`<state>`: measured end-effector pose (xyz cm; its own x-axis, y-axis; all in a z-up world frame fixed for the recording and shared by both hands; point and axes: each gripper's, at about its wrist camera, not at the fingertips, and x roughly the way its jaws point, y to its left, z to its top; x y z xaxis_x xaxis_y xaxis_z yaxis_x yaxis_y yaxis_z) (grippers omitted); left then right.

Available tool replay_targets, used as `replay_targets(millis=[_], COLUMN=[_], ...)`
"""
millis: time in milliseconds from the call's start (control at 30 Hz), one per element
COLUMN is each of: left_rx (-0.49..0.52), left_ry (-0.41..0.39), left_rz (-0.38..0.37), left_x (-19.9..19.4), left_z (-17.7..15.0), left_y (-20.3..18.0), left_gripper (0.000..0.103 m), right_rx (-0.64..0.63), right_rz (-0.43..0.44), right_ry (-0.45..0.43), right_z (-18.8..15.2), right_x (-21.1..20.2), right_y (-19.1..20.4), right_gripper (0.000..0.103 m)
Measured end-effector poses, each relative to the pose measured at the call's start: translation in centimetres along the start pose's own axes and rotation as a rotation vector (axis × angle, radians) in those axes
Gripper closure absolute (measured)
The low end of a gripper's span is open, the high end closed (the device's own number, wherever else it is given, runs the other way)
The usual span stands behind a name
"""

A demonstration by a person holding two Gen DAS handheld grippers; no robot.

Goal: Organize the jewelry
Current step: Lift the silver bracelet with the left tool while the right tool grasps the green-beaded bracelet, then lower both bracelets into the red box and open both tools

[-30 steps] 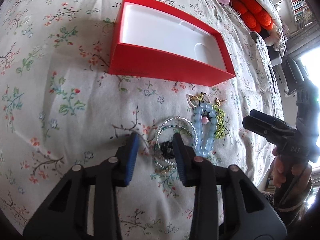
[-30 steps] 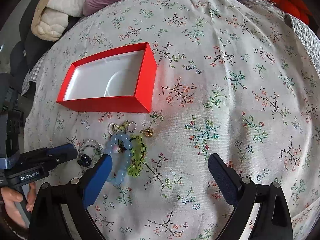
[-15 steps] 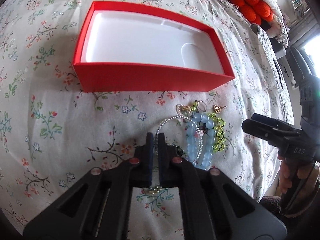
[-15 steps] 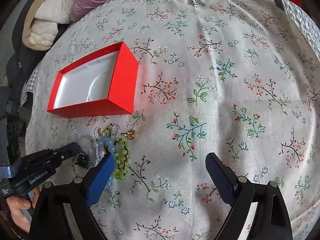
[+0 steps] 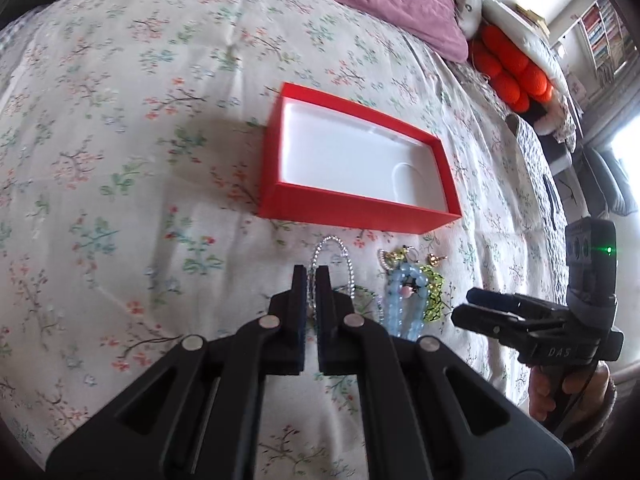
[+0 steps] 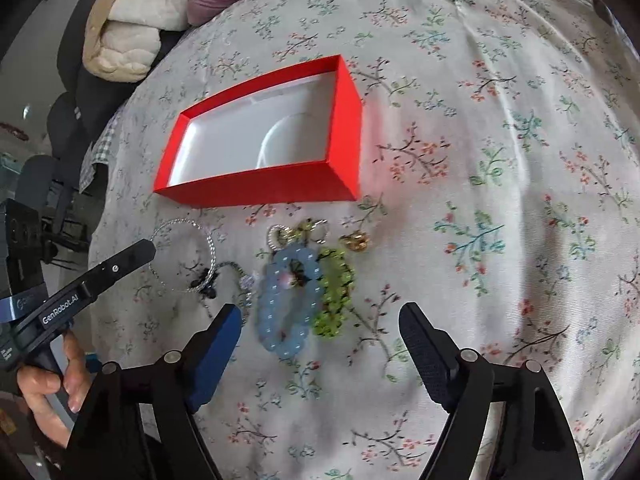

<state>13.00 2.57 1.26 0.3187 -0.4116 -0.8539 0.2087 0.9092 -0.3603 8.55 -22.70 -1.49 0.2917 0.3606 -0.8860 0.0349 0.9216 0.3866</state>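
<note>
We are on the first pick: the red rectangular cardboard box (image 5: 356,208) with its white lining lies empty on the floral bedspread (image 5: 120,160), and all the jewelry sits just in front of its near wall. Next we judge the silver beaded bracelet (image 5: 331,246) must be carried over that wall and released inside. The pale blue beaded bracelet (image 6: 286,304) and the green beaded one (image 6: 334,296) lie nearer us than the box. Our left gripper (image 5: 311,276) is pinched narrow on the silver strand; our right gripper (image 6: 320,320) is wide, its jaws closing, the blue bracelet between them, untouched
</note>
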Motion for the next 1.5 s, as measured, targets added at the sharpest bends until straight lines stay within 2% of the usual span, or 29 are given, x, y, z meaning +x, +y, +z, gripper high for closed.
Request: replay_targets(millis=[67,100,167,233,267,333,400,500,567,633,933,1267,1500], left_rx=[-0.009,-0.014,-0.02,-0.03,-0.036,-0.043,-0.05,-0.054,-0.055,-0.05,-0.046,-0.052,-0.061], left_ry=[-0.012,-0.018,-0.021,-0.01,-0.002,0.016,0.034,0.05,0.059,0.065,0.05,-0.005,-0.06], left_rz=[0.019,0.034,0.061,0.072,0.076,0.088,0.09,0.094,0.098,0.106,0.1,0.086,0.081], left_x=[-0.7,-1.1,-1.5,-1.8,-1.8,-1.6,-1.3,-1.0,-0.8,-0.6,-0.9,-2.6,-4.1], left_z=[-0.2,-0.4,-0.8,-1.3,-1.6,-2.2,-2.6,-3.2,-3.4,-3.5,-3.0,-2.3,-1.7], left_y=[0.8,1.4,2.3,3.3,3.7,4.4,5.0,5.4,5.6,5.8,5.4,4.4,3.5], left_gripper=[0.098,0.098,0.098,0.098,0.098,0.098,0.098,0.098,0.098,0.098,0.098,0.098,0.098], right_rx=[-0.015,-0.028,-0.066,-0.122,-0.145,-0.185,-0.229,-0.27,-0.297,-0.322,-0.375,-0.408,-0.379], right_rz=[0.028,0.035,0.05,0.063,0.063,0.05,0.04,0.016,-0.037,-0.084,-0.133,-0.081,-0.057], right_ry=[0.016,0.02,0.019,0.014,0.012,0.013,0.026,0.051,0.071,0.075,0.043,-0.043,-0.107], right_z=[-0.3,-0.4,-0.4,-0.2,0.0,0.4,0.7,0.7,0.7,0.6,0.1,-0.4,-0.2], right_x=[0.4,0.6,1.2,1.7,2.1,3.0,4.1,5.7,7.0,8.1,8.1,4.6,1.9], right_y=[1.0,1.6,3.2,4.7,5.2,6.2,7.0,7.8,8.0,8.3,9.8,11.4,11.4], right_gripper=[0.026,0.033,0.039,0.052,0.055,0.067,0.074,0.077,0.081,0.091,0.099,0.099,0.099])
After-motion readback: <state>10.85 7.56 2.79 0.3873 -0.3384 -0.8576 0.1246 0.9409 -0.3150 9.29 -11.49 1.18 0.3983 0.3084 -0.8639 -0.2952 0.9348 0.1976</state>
